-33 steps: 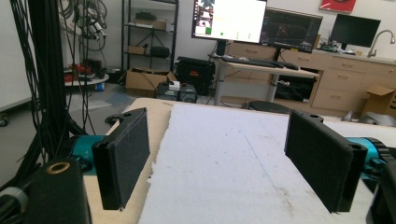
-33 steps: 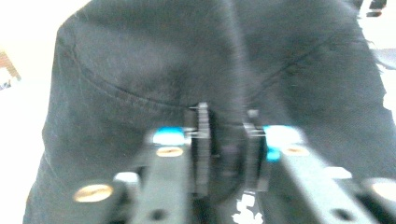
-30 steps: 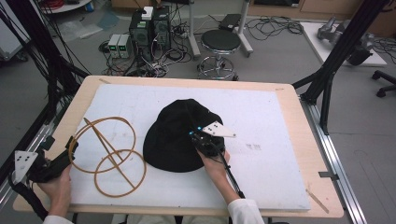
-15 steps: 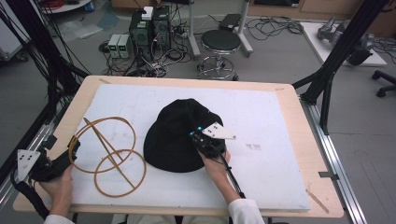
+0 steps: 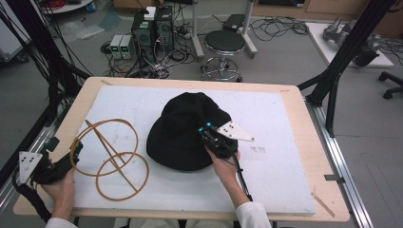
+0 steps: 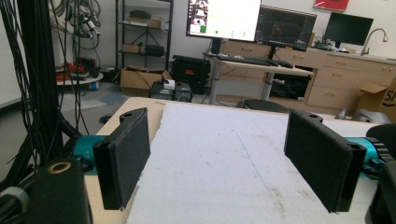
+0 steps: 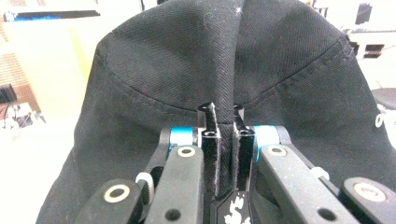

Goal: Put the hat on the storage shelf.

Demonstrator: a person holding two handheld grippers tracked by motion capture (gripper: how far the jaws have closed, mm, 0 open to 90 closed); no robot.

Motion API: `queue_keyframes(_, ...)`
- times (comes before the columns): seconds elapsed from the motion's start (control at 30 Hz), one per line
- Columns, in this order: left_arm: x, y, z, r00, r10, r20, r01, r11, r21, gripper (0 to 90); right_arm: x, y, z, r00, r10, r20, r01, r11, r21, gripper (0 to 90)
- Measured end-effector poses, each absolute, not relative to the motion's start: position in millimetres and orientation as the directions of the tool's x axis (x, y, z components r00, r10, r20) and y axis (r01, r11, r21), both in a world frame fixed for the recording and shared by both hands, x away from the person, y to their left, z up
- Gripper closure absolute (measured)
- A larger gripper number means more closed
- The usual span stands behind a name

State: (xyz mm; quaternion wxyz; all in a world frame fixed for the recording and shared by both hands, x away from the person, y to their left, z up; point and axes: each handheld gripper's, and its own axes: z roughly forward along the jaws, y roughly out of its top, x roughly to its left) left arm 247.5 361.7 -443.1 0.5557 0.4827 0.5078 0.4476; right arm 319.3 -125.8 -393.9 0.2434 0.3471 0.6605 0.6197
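right gripper (image 5: pixel 207 134): clamped on a pinched fold of the black bucket hat (image 5: pixel 183 130) mid-table, fold now lifted slightly since 1 second ago | left gripper (image 5: pixel 62 161): jaws apart, idle beside wooden hoop stand (image 5: pixel 110 159) | hat likely bound for stand

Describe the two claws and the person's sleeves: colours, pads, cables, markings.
Both claws are black. The left claw has flat rectangular black jaw pads on teal fittings. The right claw has narrow black jaws, teal fittings, grey-black linkage arms with silver rivets and a white logo. Each carries a grey three-cornered plate with dark dots and trails a black cable. White sleeves.
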Motion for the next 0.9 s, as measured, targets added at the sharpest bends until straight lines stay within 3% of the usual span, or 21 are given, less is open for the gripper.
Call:
queue_keyframes(0.6, 245, 358, -442, 0.092, 0.985, -0.148, -0.016, 0.150, 0.988, 22.8, 308, -144, -338, -0.610, 0.788, 0.083, 0.015, -0.093, 0.996, 86.0)
queue_keyframes(0.9, 245, 361, -443, 0.080, 0.985, -0.156, -0.011, 0.157, 0.987, 22.8, 309, -148, -314, -0.654, 0.750, 0.097, -0.033, -0.157, 0.987, 85.9)
